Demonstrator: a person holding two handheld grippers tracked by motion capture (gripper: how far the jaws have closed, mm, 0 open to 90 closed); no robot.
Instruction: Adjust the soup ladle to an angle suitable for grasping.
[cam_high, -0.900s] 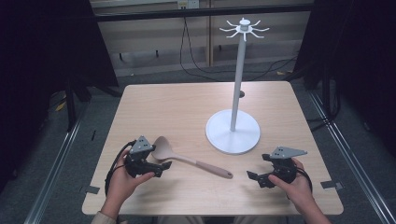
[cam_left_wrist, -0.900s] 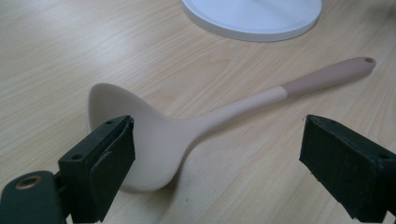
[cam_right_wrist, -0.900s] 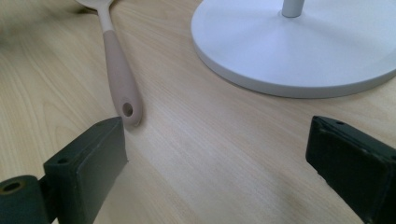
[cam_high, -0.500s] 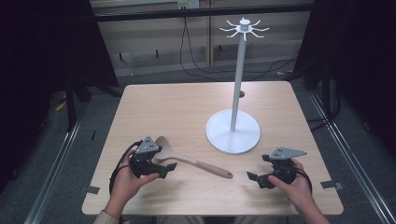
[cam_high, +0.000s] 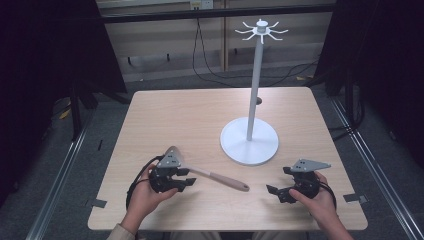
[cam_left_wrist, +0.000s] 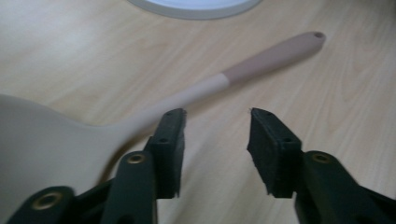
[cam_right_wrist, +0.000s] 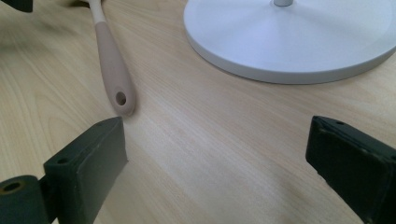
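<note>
Since 0.9 s ago the left gripper (cam_high: 186, 183) has slid right, over the spoon's (cam_high: 220, 178) neck, jaws apart and empty. That spoon lies flat on the bench (cam_high: 200, 115), handle end toward the right gripper (cam_high: 280, 192), which rests wide open nearby. Beyond stands the white hook stand (cam_high: 250, 142). I judge this the reach-to-grasp step; next, the 2 jaws must straddle the neck and close.

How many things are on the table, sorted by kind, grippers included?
Spoon: 1
Hook stand: 1
Handheld grippers: 2, the left gripper and the right gripper, both with jaws apart
Total: 4
</note>
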